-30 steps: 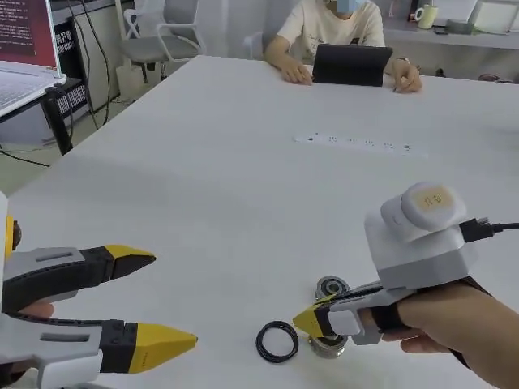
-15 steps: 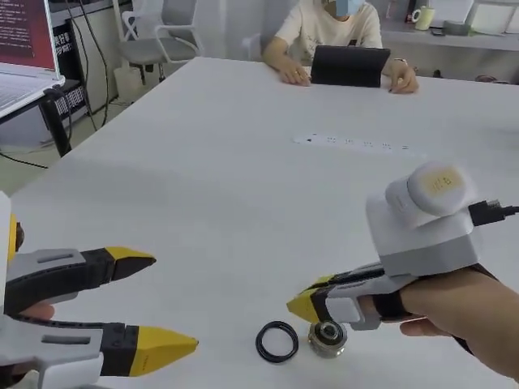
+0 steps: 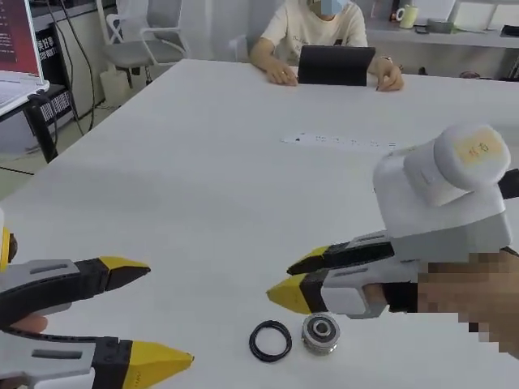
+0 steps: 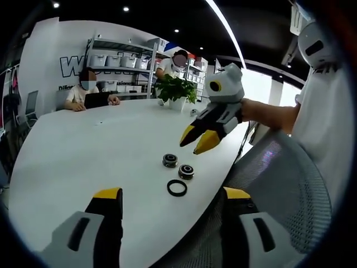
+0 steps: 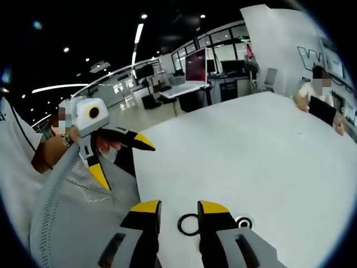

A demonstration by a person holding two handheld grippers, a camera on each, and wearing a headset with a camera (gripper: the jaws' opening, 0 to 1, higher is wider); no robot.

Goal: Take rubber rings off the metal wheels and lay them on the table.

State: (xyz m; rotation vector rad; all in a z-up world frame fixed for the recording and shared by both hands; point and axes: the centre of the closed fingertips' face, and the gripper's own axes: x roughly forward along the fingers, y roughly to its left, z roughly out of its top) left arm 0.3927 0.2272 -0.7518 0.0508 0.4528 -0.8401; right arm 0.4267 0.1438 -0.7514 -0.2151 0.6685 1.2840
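- The left gripper [image 3: 170, 311] sits at seven o'clock in the head view. Its yellow-tipped jaws are spread wide, with nothing between them.
- The right gripper [image 3: 278, 279] hangs at four o'clock, above the white table [image 3: 203, 162]. Its jaws are parted by a narrow gap and grip nothing.
- A black rubber ring [image 3: 270, 340] lies flat and loose on the table, below the right gripper's tips.
- A metal wheel [image 3: 321, 333] stands just beside the ring, at the ring's three o'clock. They are close, but whether they touch is unclear.
- In the left gripper view a second metal wheel [image 4: 170, 160] rests near the first, at its eleven o'clock. The ring is at the first wheel's seven o'clock.
- Whether either wheel carries a rubber ring cannot be told.
- A white power strip [image 3: 349, 143] lies well apart from them, toward twelve o'clock.
- A seated person [image 3: 312, 28] rests both hands by a dark tablet [image 3: 336, 65] at the far edge.
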